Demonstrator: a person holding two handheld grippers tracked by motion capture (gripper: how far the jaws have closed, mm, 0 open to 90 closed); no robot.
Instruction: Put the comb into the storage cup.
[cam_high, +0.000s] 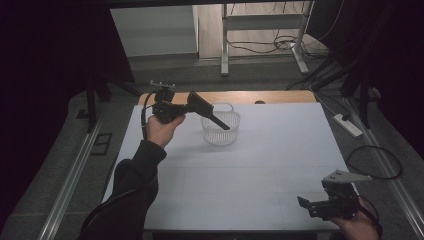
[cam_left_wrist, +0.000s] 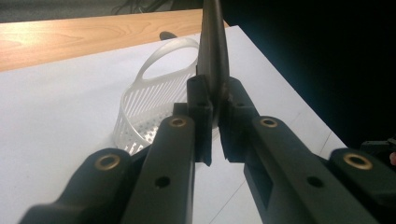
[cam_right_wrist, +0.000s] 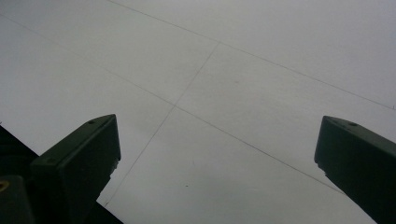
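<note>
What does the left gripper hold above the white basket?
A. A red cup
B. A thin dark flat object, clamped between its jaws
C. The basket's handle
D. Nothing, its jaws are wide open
B: in the left gripper view, the left gripper is shut on a thin dark flat object, with the white slotted basket behind it.

On my table the basket sits toward the far side, left of centre. My left gripper hangs just left of it, its held tool reaching over the basket's rim. My right gripper sits well apart at the near right corner.
</note>
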